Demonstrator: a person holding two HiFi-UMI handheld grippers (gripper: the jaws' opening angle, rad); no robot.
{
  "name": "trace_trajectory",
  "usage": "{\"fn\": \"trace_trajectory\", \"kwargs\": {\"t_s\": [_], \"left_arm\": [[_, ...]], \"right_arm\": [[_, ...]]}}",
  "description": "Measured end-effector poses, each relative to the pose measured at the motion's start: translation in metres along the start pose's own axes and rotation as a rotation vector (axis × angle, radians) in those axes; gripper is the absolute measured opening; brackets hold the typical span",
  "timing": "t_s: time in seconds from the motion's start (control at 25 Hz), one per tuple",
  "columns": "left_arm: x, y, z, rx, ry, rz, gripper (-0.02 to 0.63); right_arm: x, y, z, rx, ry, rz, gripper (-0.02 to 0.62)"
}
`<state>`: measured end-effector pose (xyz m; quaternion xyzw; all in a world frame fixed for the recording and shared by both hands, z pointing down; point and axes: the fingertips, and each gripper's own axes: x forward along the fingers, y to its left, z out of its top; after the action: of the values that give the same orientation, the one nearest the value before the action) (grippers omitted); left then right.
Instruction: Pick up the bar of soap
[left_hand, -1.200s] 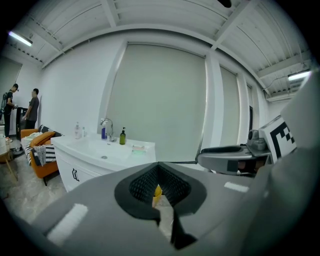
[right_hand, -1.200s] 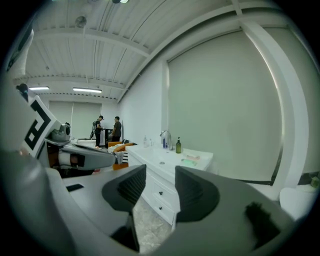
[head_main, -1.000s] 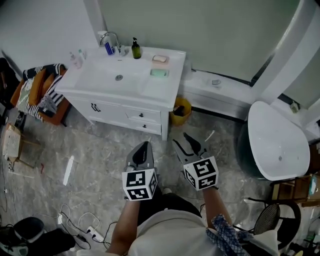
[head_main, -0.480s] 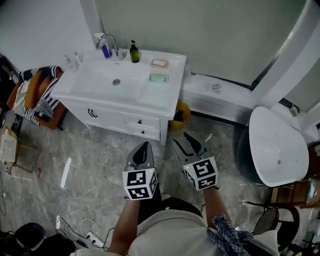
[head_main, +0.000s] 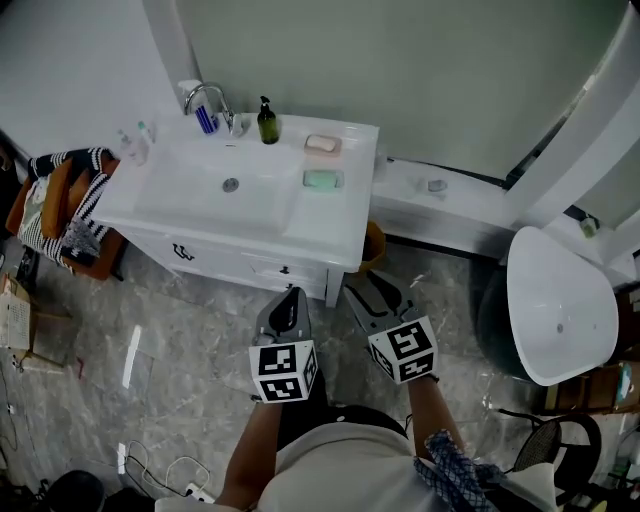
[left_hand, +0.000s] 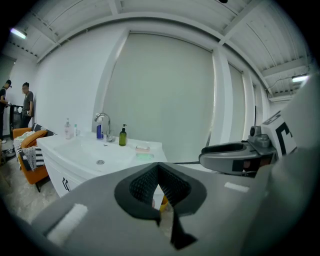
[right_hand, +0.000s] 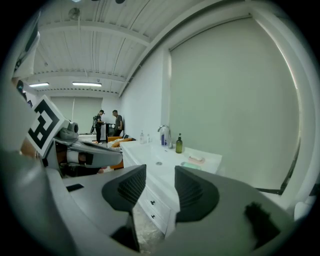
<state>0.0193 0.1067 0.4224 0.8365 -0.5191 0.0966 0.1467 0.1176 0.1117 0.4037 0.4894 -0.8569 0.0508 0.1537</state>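
Observation:
A pink bar of soap (head_main: 323, 143) lies on a dish at the back right of the white vanity (head_main: 330, 235), with a pale green bar (head_main: 322, 179) just in front of it. Both bars show small in the left gripper view, pink (left_hand: 142, 148) and green (left_hand: 144, 155), and in the right gripper view, pink (right_hand: 196, 159) and green (right_hand: 190, 165). My left gripper (head_main: 290, 296) is held over the floor in front of the vanity, its jaws shut and empty. Beside it my right gripper (head_main: 372, 290) stands open with nothing between its jaws. Both point toward the vanity, well short of the soap.
A faucet (head_main: 205, 95), a blue cup and a dark green pump bottle (head_main: 267, 122) stand behind the basin. A yellow bin (head_main: 373, 240) sits right of the vanity, a white tub (head_main: 558, 300) far right, an orange chair with striped cloth (head_main: 55, 200) left. Two people (right_hand: 107, 125) stand far off.
Both grippers and the head camera have come closer to the vanity, which now sits lower and nearer in the head view. Neither gripper's jaws have changed.

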Motion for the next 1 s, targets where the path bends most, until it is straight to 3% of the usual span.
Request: {"fn": "trace_trajectory", "kwargs": {"t_s": [0.56, 0.76, 1.0], "left_arm": [[0.075, 0.053, 0.033, 0.033, 0.031, -0.096, 0.008], [0.097, 0.070, 0.042, 0.037, 0.039, -0.129, 0.008], [0.115, 0.088, 0.050, 0.041, 0.042, -0.132, 0.008]], "right_arm": [[0.088, -0.025, 0.022, 0.004, 0.053, -0.062, 0.179], [0.105, -0.046, 0.037, 0.016, 0.003, -0.169, 0.179], [0.127, -0.054, 0.035, -0.011, 0.063, -0.157, 0.182]]}}
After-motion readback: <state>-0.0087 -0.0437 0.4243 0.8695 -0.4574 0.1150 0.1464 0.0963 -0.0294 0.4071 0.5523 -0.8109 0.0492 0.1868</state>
